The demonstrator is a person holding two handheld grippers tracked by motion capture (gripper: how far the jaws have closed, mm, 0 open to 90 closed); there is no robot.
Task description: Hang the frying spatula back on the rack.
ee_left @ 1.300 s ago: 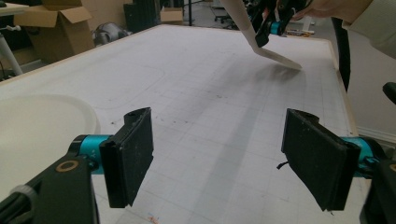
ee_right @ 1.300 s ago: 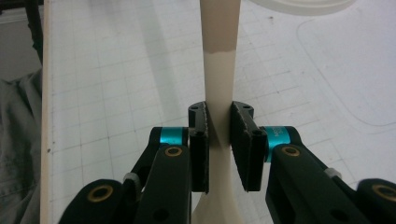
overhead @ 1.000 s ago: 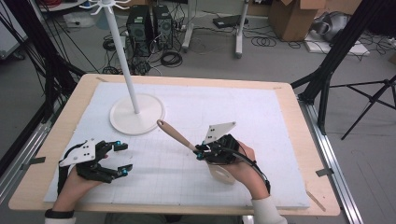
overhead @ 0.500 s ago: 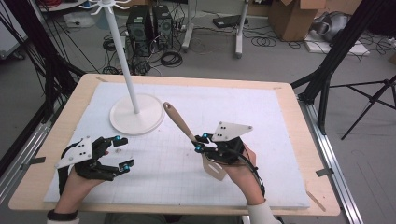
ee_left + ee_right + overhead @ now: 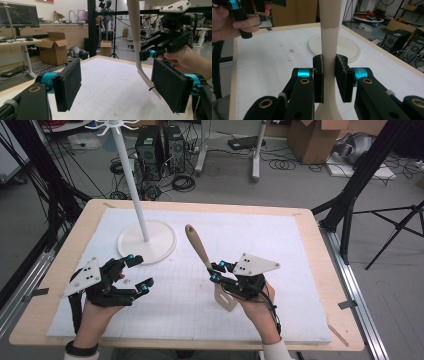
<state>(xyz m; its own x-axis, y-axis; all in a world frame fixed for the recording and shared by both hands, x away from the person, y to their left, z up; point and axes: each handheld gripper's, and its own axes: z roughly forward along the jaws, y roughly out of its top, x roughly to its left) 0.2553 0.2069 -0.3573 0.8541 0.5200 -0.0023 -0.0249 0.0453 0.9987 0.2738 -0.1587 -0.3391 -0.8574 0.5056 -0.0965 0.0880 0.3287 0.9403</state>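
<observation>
Left claw (image 5: 139, 272) first: wide open, nothing between the pads, just hovering over the white mat (image 5: 280, 285) near the front-left corner. Same deal in the left gripper view, with pads spread apart and bare mat showing through the gap.

Next along, the white stand (image 5: 146, 242): round base flat on the mat, thin pole going straight up, hooks (image 5: 117, 126) at the very top. Nothing hanging there as far as can be seen.

Then the spatula (image 5: 197, 245): clear of the mat, tilted, wooden-coloured handle pointing up and away toward the stand, pale blade down by the hand.

Finally the right claw (image 5: 217, 271): clamped tight on the spatula's neck, just under the handle. Really obvious in the right gripper view, pads squeezing it from both sides with the stand base in the background.

So, progress-wise: pickup done, grip looks solid. Guessing the goal is getting the spatula onto one of those hooks, and none of that is done yet. Left to do: carry it over, lift it high, catch a hook, let go. Can't tell from here whether the handle end even has a hole.
</observation>
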